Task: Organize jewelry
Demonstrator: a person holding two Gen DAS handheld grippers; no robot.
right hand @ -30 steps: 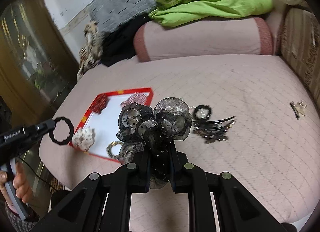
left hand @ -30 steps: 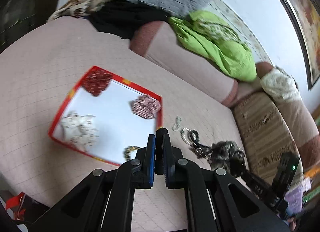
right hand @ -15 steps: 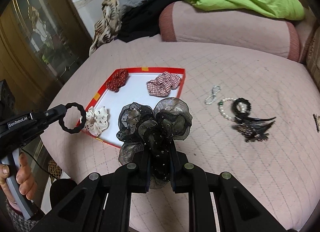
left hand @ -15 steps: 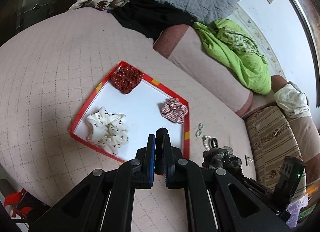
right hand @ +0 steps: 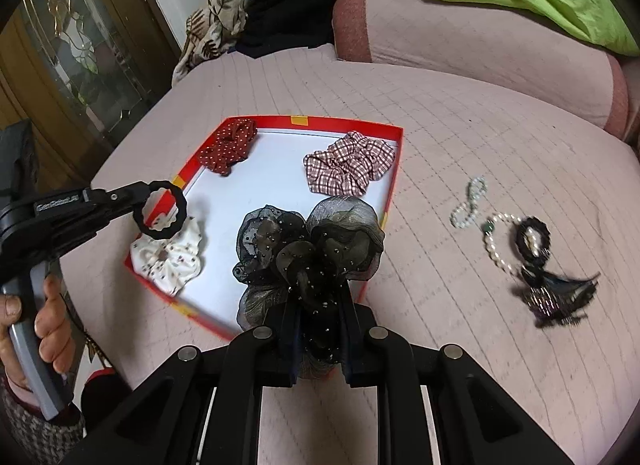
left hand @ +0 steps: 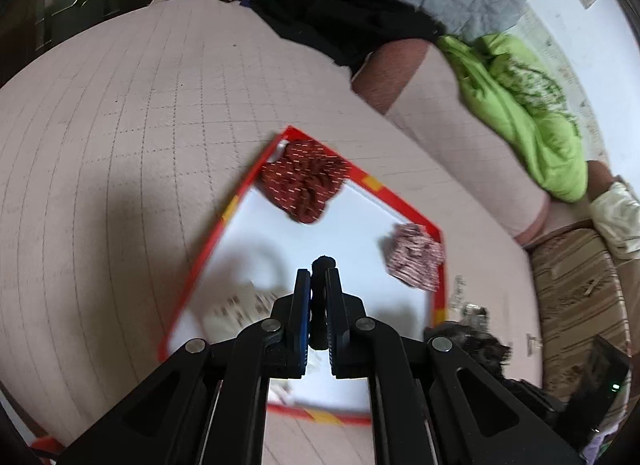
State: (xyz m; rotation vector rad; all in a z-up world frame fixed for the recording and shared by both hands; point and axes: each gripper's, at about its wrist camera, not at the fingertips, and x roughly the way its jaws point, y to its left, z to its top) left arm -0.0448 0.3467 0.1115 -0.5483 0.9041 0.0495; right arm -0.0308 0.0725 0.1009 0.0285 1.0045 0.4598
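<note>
A red-rimmed white tray (right hand: 340, 123) (left hand: 224, 217) lies on the pink quilted bed. It holds a red dotted scrunchie (right hand: 230, 147) (left hand: 304, 185), a plaid scrunchie (right hand: 350, 163) (left hand: 414, 257) and a white dotted scrunchie (right hand: 170, 257). My left gripper (left hand: 318, 273) (right hand: 144, 193) is shut on a black wavy hair ring (right hand: 160, 209), which hangs over the tray's left side above the white scrunchie. My right gripper (right hand: 318, 305) is shut on a black-and-olive organza scrunchie (right hand: 308, 249), hovering over the tray's near right part.
To the right of the tray lie a small bead bracelet (right hand: 468, 203), a pearl bracelet (right hand: 496, 241), a black hair tie (right hand: 532, 233) and a black fringed clip (right hand: 556, 293). A pink bolster (right hand: 480, 41), a green cloth and pillows line the far edge. A cabinet stands on the left.
Both grippers have moved in and down over the tray, which now looks larger and closer. Each keeps hold of its item.
</note>
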